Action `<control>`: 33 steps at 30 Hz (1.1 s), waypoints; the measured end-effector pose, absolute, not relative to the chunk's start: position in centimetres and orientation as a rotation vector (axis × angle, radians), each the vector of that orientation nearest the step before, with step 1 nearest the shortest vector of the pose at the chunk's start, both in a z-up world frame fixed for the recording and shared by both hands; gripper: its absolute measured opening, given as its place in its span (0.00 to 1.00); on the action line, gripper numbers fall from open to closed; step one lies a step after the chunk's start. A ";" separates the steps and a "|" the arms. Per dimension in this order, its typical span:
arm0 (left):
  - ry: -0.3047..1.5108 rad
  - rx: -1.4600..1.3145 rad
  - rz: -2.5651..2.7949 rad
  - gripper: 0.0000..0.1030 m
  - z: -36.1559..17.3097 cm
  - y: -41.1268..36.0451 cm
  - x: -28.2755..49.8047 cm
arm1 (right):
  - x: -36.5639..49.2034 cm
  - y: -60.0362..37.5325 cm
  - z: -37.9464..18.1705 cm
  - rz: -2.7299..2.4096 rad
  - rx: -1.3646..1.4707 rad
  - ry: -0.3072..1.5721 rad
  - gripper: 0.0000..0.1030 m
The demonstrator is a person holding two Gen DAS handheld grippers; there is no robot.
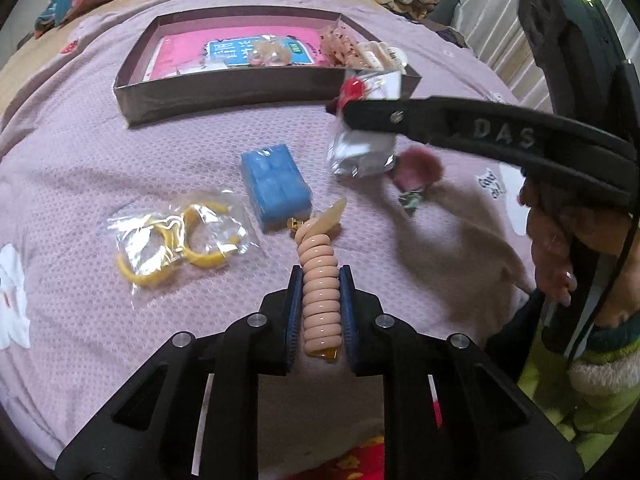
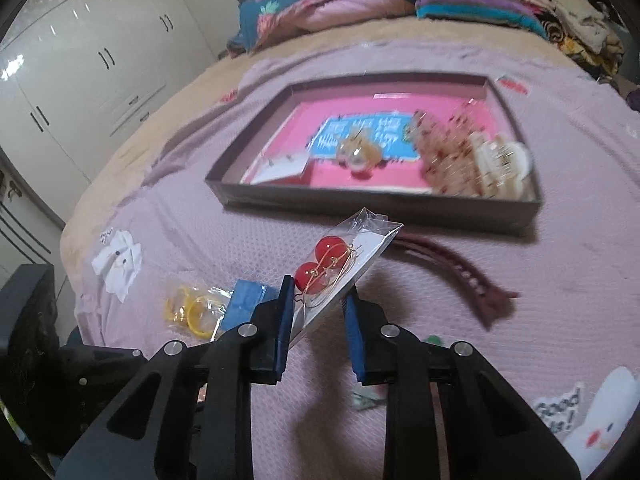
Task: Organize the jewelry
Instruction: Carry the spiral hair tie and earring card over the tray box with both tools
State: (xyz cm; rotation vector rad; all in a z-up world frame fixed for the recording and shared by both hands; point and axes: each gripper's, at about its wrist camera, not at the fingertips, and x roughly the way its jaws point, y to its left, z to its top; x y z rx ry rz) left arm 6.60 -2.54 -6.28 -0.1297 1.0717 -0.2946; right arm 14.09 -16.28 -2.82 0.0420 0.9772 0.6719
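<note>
My left gripper [image 1: 320, 276] is shut on a peach spiral hair tie [image 1: 319, 280] that stretches forward over the bed. My right gripper [image 2: 318, 292] is shut on a clear packet of red ball earrings [image 2: 338, 270] and holds it above the bed, short of the shallow brown box [image 2: 372, 204]. In the left wrist view the right gripper's finger [image 1: 440, 120] crosses with the packet [image 1: 362, 136] near the box [image 1: 224, 92]. The box holds pearl earrings [image 2: 356, 154], hair clips [image 2: 480, 160] and a pink card.
On the pink bedspread lie a bag of yellow bangles [image 1: 180, 236], a blue box [image 1: 276, 186], a dark red headband [image 2: 460, 272] and a pink pom-pom item [image 1: 416, 168]. Folded bedding [image 2: 320, 4] lies beyond the box. A white wardrobe [image 2: 80, 60] stands at left.
</note>
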 end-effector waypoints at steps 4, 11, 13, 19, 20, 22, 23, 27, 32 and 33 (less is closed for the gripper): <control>1.059 -0.130 -0.310 0.11 -5.4 -3.0 6.3 | 13.9 -19.0 -1.7 0.644 0.094 0.945 0.22; 1.015 -0.107 -0.317 0.11 -3.1 -4.0 7.2 | 13.7 -22.9 -0.1 0.597 0.146 0.891 0.22; 1.002 -0.103 -0.312 0.11 -2.5 -4.1 7.6 | 13.7 -23.8 0.3 0.585 0.161 0.879 0.22; 0.959 -0.100 -0.289 0.11 -0.6 -3.9 9.3 | 13.8 -25.6 1.3 0.562 0.177 0.842 0.22; 0.955 -0.102 -0.286 0.11 -0.4 -3.8 9.5 | 13.8 -25.8 1.5 0.559 0.179 0.836 0.22; 0.942 -0.107 -0.275 0.11 0.1 -3.4 10.2 | 13.9 -26.0 1.8 0.555 0.179 0.826 0.22; 0.939 -0.110 -0.273 0.11 0.3 -3.2 10.5 | 14.0 -26.1 2.0 0.555 0.179 0.823 0.22; 0.916 -0.122 -0.259 0.11 1.3 -2.5 11.9 | 14.3 -26.2 2.7 0.554 0.173 0.807 0.22; 0.901 -0.134 -0.250 0.11 2.5 -1.7 13.3 | 14.8 -26.0 3.3 0.555 0.166 0.801 0.22; 0.897 -0.130 -0.248 0.11 2.8 -1.5 13.7 | 14.9 -26.0 3.4 0.556 0.165 0.799 0.22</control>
